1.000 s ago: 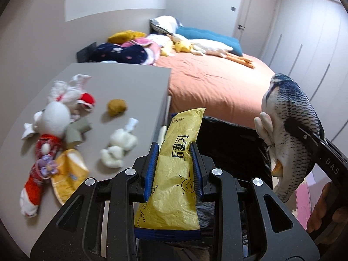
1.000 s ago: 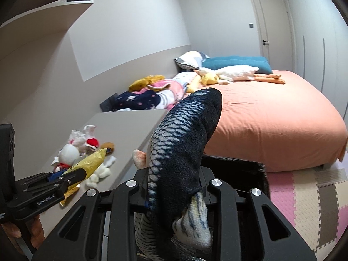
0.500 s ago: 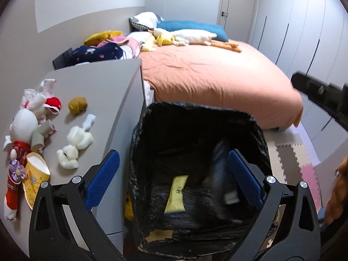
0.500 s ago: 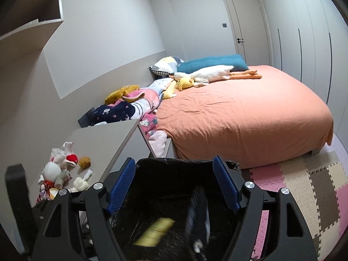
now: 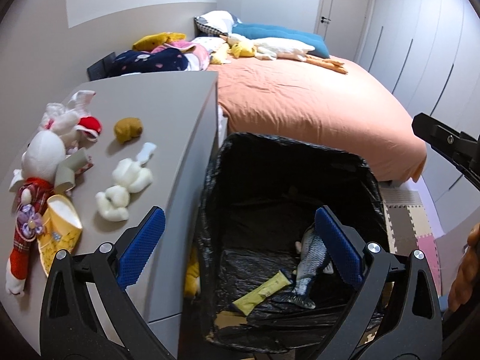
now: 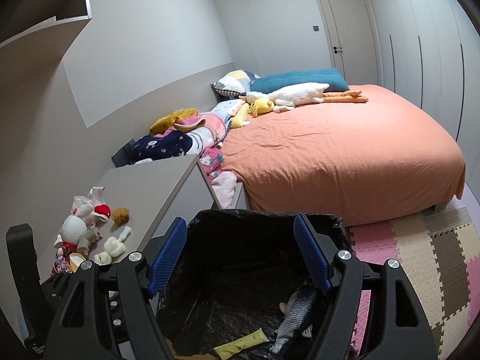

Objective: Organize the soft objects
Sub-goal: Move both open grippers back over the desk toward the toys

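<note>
A bin lined with a black bag (image 5: 372,177) (image 6: 336,222) stands beside the grey cabinet. At its bottom lie a grey plush fish (image 5: 309,258) (image 6: 294,312) and a flat yellow soft toy (image 5: 262,292) (image 6: 241,343). My left gripper (image 5: 240,246) hangs open above the bin with nothing in it. My right gripper (image 6: 240,255) is open and empty too, over the same bin. On the cabinet top (image 5: 168,105) rest a white doll in red (image 5: 36,177) (image 6: 70,234), a white plush (image 5: 124,189) (image 6: 111,247), a brown plush (image 5: 127,126) (image 6: 120,214) and a yellow piece (image 5: 58,234).
An orange bed (image 6: 345,156) fills the room behind the bin, with a goose plush (image 6: 288,96), pillows and a heap of blankets (image 6: 180,138) near its head. Foam floor tiles (image 6: 426,258) lie to the right. A hand (image 5: 465,270) shows at the left wrist view's right edge.
Both grippers opened over the bin. The yellow toy dropped from the left and the fish from the right; both now lie still on the bin floor.
</note>
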`<state>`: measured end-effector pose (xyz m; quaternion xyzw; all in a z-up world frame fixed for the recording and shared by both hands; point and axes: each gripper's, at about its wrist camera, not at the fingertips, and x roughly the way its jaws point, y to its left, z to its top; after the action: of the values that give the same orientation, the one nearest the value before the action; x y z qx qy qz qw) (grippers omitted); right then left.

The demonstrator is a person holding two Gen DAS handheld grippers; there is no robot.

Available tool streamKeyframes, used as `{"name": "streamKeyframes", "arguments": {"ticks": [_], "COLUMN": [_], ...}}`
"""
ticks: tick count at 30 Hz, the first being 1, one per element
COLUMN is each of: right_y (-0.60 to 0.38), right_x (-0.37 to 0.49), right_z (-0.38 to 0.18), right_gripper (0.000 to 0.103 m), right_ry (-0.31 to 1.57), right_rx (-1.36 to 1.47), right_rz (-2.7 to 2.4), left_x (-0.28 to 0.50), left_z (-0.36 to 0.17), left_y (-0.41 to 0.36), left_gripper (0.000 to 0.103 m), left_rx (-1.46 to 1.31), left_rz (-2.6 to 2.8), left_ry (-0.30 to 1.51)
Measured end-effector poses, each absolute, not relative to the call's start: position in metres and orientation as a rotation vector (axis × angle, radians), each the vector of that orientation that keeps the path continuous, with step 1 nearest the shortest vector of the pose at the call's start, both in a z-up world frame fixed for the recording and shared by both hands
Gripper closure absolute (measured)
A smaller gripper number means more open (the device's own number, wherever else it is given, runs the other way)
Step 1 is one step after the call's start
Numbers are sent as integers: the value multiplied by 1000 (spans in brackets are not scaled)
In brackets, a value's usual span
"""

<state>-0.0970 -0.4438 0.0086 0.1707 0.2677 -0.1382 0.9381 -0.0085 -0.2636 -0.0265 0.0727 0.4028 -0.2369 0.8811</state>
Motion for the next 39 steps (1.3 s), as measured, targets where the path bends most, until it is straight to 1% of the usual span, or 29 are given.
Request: {"name": "streamKeyframes", "arguments": {"ticks": [16,39], "right_y": [-397,-316], "right_x": [-67,-15], "right_z": [-3,-21], "right_gripper": [28,28], "right_ry": [611,698], "right_rx": [299,223], "right_rz": [-198,-50], "left_x": [2,26], "left_z": [-23,-12], "left_y": [-216,-122], "left_gripper": [6,6], "left_rx": [162,122], "left_rz": [-418,-253], "left_ry": [828,811]}}
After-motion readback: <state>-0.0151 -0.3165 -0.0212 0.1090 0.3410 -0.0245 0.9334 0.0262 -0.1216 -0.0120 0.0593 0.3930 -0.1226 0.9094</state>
